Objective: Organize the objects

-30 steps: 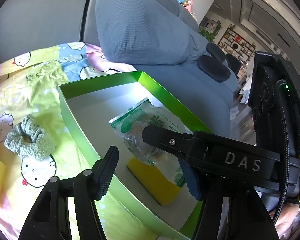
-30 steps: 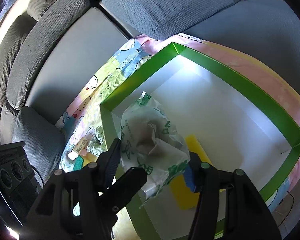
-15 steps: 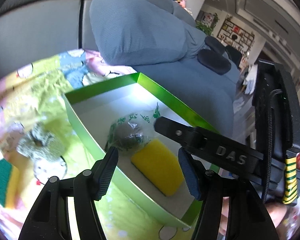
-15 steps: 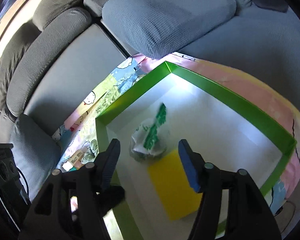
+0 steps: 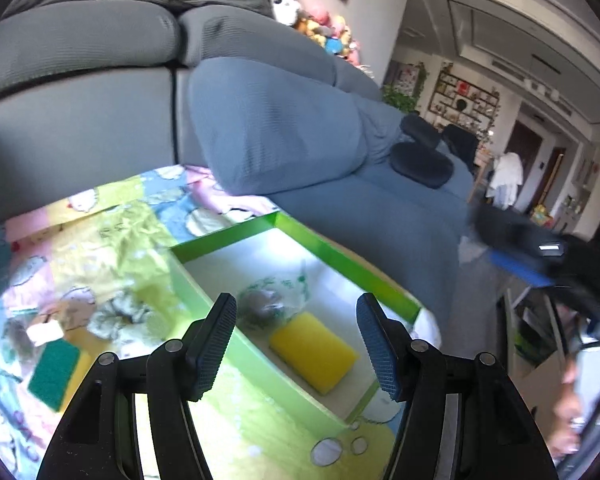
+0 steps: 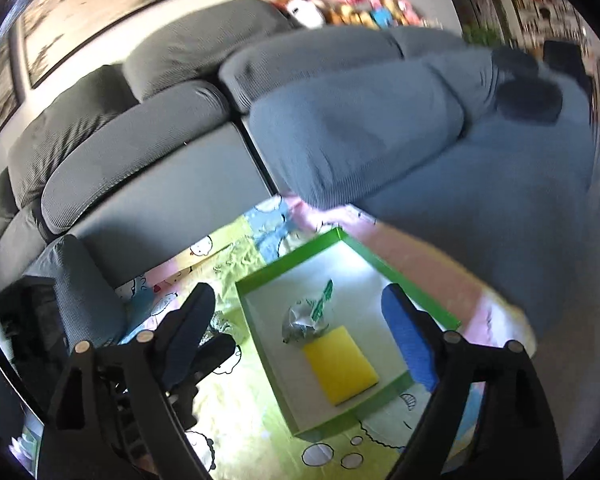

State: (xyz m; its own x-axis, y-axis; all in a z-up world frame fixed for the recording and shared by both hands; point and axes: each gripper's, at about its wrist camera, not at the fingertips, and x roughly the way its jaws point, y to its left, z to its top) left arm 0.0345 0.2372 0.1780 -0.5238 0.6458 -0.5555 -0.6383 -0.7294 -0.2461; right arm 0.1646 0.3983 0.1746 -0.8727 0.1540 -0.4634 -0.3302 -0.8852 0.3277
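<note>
Left view: my left claw [image 5: 296,344] hangs half open and empty above the green box [image 5: 342,252]. The box's near wall crosses just under the fingers; the blanket [image 5: 112,240] lies clear to the left. A yellow sponge [image 5: 314,354] lies in the box, long axis near-right to far-left, touching the bag [image 5: 274,300]. Only this view shows the green-topped sponge [image 5: 56,372] outside.

Right view: my right claw [image 6: 300,332] is opening, nothing between its fingers. The whole box [image 6: 404,276] rim shows, with its right half bare; sponge [image 6: 340,364] near, bag [image 6: 306,318] beyond.

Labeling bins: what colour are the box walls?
Bright green outside, white inside, for the box; the right wrist view shows it best.
</note>
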